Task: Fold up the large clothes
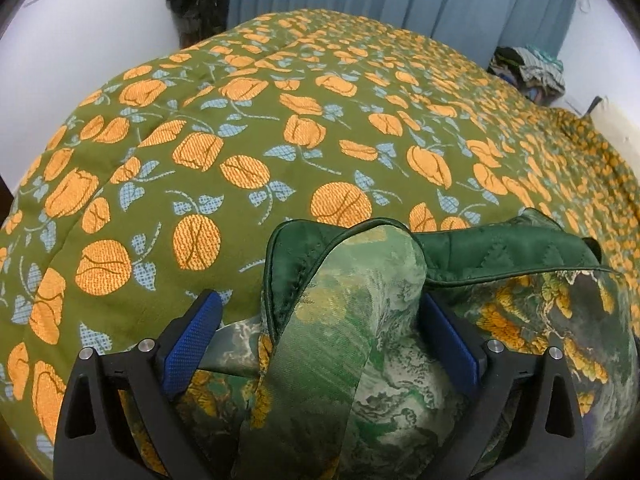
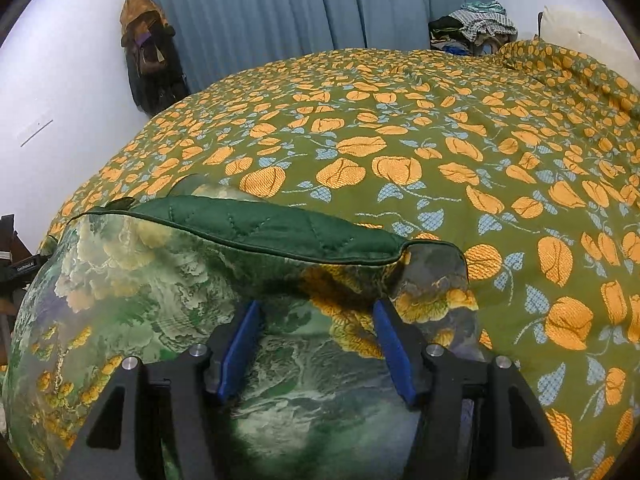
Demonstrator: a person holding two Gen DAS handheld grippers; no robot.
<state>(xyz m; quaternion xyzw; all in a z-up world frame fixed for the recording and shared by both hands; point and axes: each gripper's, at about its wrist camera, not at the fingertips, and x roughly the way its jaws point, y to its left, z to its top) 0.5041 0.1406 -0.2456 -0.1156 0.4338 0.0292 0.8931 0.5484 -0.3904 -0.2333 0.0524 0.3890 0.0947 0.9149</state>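
Observation:
A quilted garment point(image 1: 360, 280) with a green and yellow landscape print and a dark green lining point(image 1: 500, 248) lies bunched on the bed. In the left wrist view a fold of it stands up between the wide-spread fingers of my left gripper point(image 1: 320, 298). The cloth leans on the right pad, while a gap shows beside the left pad point(image 1: 192, 344). In the right wrist view the garment point(image 2: 160, 280) fills the space between the fingers of my right gripper point(image 2: 317, 304), which is shut on it. Its lining point(image 2: 260, 228) is turned over along the top edge.
A green bedspread with orange flowers point(image 2: 440, 140) covers the whole bed beyond the garment. Blue curtains point(image 2: 320, 8) hang behind it. A pile of clothes point(image 2: 476, 24) sits at the far right corner, and coats point(image 2: 148, 52) hang on the left wall.

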